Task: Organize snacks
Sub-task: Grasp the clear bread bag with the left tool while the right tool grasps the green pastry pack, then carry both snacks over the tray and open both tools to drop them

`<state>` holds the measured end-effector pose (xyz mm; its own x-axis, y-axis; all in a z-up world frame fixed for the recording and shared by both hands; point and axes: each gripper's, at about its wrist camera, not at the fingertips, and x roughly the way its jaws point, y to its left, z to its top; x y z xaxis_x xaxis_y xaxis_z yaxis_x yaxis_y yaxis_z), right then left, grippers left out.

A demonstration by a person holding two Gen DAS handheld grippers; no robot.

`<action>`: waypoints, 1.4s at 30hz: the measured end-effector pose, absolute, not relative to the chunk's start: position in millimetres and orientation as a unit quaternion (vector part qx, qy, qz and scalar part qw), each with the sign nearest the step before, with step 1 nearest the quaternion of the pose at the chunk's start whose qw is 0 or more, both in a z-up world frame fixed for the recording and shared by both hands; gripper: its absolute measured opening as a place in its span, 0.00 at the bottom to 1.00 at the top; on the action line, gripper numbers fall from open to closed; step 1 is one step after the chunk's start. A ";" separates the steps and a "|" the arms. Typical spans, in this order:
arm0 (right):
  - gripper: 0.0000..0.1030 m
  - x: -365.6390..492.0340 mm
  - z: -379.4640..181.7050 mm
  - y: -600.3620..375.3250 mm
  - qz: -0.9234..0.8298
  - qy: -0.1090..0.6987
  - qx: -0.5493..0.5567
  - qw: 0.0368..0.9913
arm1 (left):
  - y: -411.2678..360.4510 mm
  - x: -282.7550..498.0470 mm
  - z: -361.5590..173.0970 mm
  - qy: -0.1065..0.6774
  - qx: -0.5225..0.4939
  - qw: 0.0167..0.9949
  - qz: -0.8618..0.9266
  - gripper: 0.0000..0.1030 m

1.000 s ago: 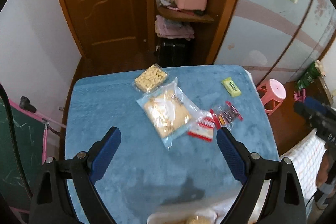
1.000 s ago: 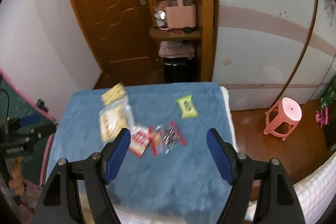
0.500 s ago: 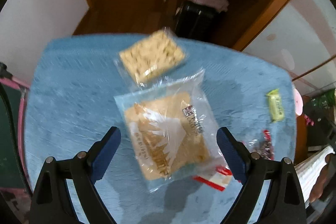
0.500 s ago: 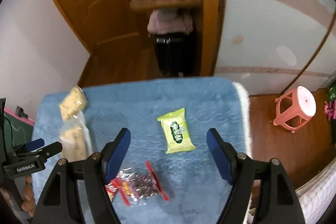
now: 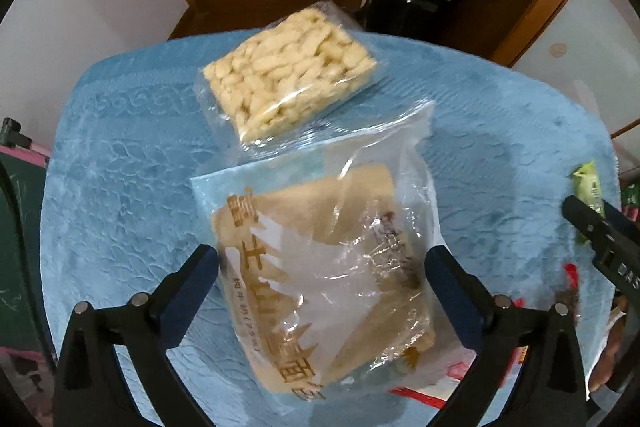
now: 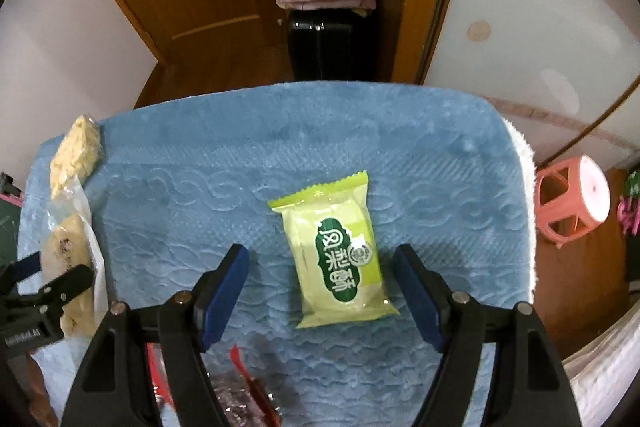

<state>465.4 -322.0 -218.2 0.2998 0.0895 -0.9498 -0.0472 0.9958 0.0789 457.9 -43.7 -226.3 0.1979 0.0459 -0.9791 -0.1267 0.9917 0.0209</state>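
Light: fairly bright and even indoor light, slightly cool on the blue cloth (image 6: pixel 420 147).
Glare: white sheen on the clear biscuit bag (image 5: pixel 328 259).
Shadows: soft, dark patch under the right gripper (image 6: pixel 320 279) near the cloth's near edge.
Blur: mild softness in the left view; green packet (image 6: pixel 336 251) sharp.
Distortion: strong fisheye bending, black vignette in the corners.

Left gripper (image 5: pixel 322 267) and right gripper (image 6: pixel 321 267): black angular arms, blue finger pads (image 6: pixel 224 291), silver screws
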 end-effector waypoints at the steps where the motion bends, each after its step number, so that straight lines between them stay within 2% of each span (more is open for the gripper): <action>1: 0.72 464.2 -218.8 -320.9 0.044 0.589 0.011 0.807 | -41.4 457.9 -230.0 0.634 -0.039 0.770 0.056 1.00; 6: 0.61 459.3 -217.1 -318.9 0.039 0.584 -0.019 0.811 | -22.3 447.7 -242.1 0.644 -0.102 0.758 0.031 1.00; 7: 0.56 459.0 -216.6 -320.0 0.037 0.583 -0.018 0.812 | -25.5 446.5 -242.6 0.644 -0.092 0.759 0.028 1.00; 9: 0.39 457.3 -214.4 -322.4 0.030 0.581 -0.017 0.813 | -28.4 442.9 -242.4 0.643 -0.085 0.760 0.028 1.00; 11: 0.38 455.3 -214.2 -323.2 0.028 0.583 -0.016 0.811 | -33.4 441.2 -241.6 0.646 -0.082 0.758 0.034 0.99; 14: 0.38 448.9 -212.2 -319.6 0.025 0.582 -0.031 0.812 | -45.8 432.6 -233.8 0.640 -0.070 0.765 0.034 0.88; 20: 0.37 419.7 -189.1 -323.3 0.024 0.567 -0.022 0.823 | -55.7 402.3 -208.7 0.623 -0.017 0.782 0.025 0.83; 25: 0.38 381.8 -142.1 -334.7 0.034 0.538 0.010 0.842 | -34.0 367.4 -140.8 0.582 -0.010 0.813 0.008 0.81; 27: 0.38 362.4 -119.8 -337.7 0.037 0.525 0.021 0.850 | -20.6 338.3 -101.4 0.560 -0.008 0.828 0.000 0.77; 28: 0.38 348.9 -106.1 -339.4 0.038 0.516 0.027 0.855 | -17.4 325.1 -83.9 0.551 -0.007 0.834 -0.003 0.69; 33: 0.38 281.9 -40.8 -339.6 0.047 0.473 0.050 0.878 | -0.3 252.2 -13.5 0.510 -0.005 0.859 -0.031 0.67; 39: 0.38 193.5 26.4 -309.5 0.080 0.418 0.043 0.904 | -0.3 157.6 41.1 0.453 0.005 0.887 -0.089 0.65; 42: 0.38 143.1 49.3 -289.9 0.100 0.393 0.037 0.913 | -7.7 113.9 52.1 0.438 0.014 0.891 -0.119 0.64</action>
